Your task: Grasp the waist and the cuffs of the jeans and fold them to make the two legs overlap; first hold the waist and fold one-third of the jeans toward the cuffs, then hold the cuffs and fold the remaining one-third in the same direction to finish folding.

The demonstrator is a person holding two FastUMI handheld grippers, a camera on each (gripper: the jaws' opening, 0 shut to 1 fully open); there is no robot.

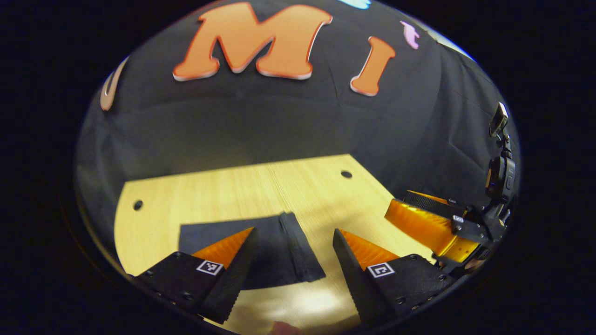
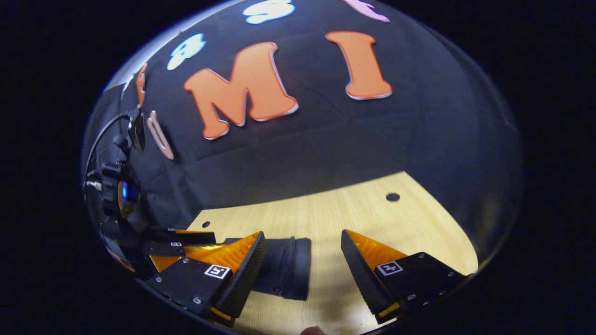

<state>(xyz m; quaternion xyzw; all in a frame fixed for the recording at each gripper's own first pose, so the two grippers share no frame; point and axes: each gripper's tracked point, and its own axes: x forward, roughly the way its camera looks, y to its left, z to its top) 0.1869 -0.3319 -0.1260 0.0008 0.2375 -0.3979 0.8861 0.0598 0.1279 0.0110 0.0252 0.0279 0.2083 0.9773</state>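
Dark folded denim jeans (image 1: 260, 253) lie flat on the pale wooden bench (image 1: 242, 190), long axis nine-to-three; both grippers' fingers spread wide, holding nothing.

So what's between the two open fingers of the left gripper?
In the left gripper view, the dark jeans lie on the wooden table between the left gripper fingers, with bare wood beside them.
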